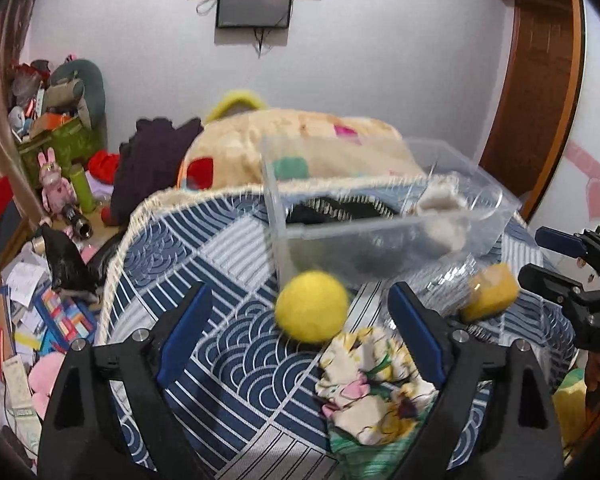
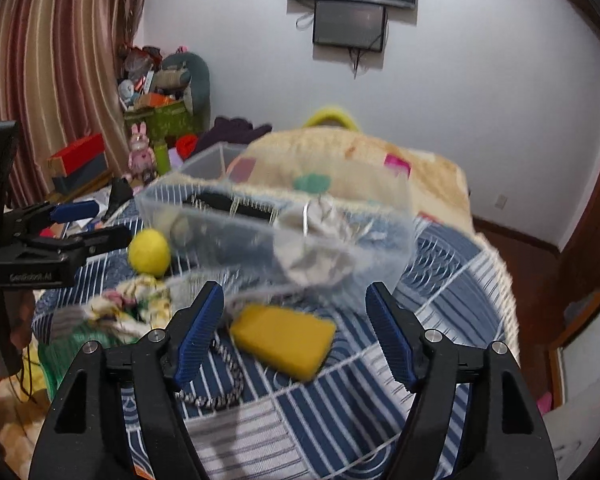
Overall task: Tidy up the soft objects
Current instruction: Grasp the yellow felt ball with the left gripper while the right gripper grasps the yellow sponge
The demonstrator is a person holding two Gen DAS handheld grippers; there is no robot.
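We see a fuzzy felt ball, clear glossy plastic bin, porous matt sponge, woven cloth mat.

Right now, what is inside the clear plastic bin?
The clear plastic bin holds a dark item and a pale crumpled cloth. Blur and the hazy walls hide whatever lies beneath them.

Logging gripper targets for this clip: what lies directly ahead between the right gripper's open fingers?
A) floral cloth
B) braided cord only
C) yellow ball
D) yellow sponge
D: in the right wrist view the yellow sponge sits on the patterned cloth ahead of the open right gripper.
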